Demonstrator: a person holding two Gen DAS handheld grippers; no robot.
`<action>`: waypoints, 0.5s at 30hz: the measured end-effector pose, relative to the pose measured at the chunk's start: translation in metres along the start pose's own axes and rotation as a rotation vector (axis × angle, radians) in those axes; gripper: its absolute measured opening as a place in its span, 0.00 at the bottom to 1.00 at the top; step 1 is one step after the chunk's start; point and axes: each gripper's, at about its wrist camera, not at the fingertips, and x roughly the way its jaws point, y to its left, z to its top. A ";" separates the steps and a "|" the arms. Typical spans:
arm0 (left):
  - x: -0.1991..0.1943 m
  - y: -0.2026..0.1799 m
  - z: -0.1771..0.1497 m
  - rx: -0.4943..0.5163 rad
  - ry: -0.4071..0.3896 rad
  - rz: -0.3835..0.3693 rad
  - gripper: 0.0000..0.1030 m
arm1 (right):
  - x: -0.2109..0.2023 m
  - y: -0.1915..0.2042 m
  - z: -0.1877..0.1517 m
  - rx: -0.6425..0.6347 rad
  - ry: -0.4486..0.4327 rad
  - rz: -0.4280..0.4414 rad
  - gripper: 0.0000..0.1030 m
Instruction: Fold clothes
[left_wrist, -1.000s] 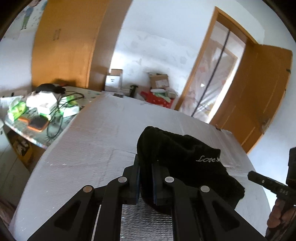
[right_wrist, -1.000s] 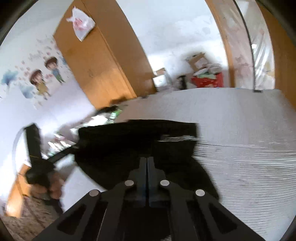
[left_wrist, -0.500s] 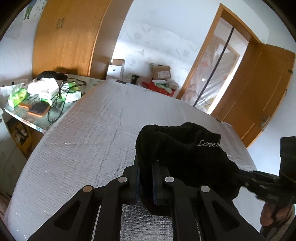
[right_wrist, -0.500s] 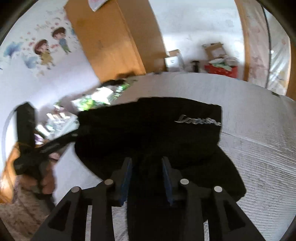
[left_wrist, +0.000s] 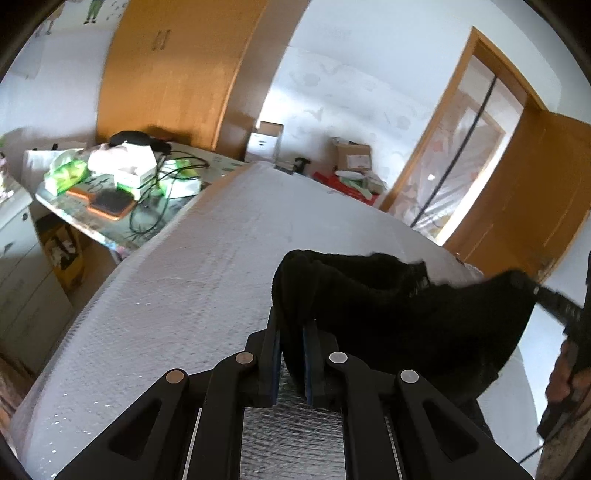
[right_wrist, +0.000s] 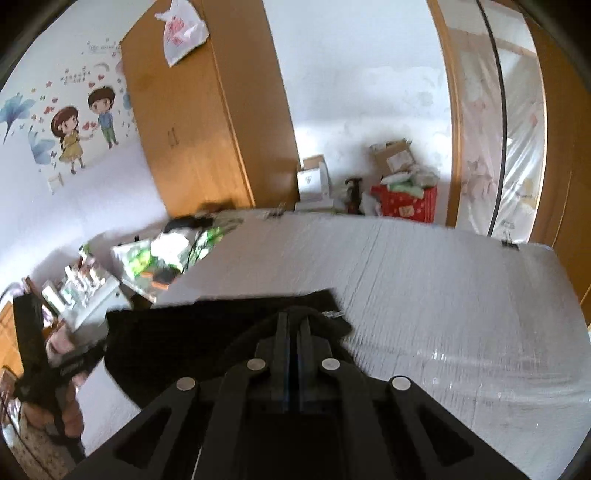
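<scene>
A black knitted garment (left_wrist: 399, 317) hangs stretched between two handheld black grippers above a table covered in silvery-white quilted padding (left_wrist: 192, 295). The left gripper (left_wrist: 291, 332) has its pads pinched on a bunched fold at one end of the cloth, the fabric rising in a hump just past its fingertips. The right gripper (right_wrist: 291, 325), closed to the point where no gap shows between its fingers, has the dark cloth spread under and around its tips; the frames do not settle exactly how much fabric sits between the pads. In the right wrist view the garment runs as a flat band leftward toward the other gripper, gripped by a person's hand (right_wrist: 70, 410) at the frame's edge. Beyond the table stand an orange-brown wooden wardrobe (right_wrist: 207, 122), a cluttered side table strewn with green packets and black cables (left_wrist: 122, 173), cardboard boxes and a red bag (right_wrist: 404, 203) against the white wall, and an open wooden door (left_wrist: 532, 192).
</scene>
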 end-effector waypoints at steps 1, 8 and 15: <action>0.000 0.004 -0.001 -0.012 0.001 0.006 0.09 | 0.002 0.001 0.006 -0.003 -0.014 -0.003 0.02; -0.001 0.026 -0.004 -0.058 0.004 0.053 0.09 | 0.040 0.007 0.038 -0.044 -0.046 -0.033 0.02; 0.004 0.042 -0.006 -0.086 0.027 0.095 0.10 | 0.110 -0.010 0.028 -0.005 0.148 -0.122 0.03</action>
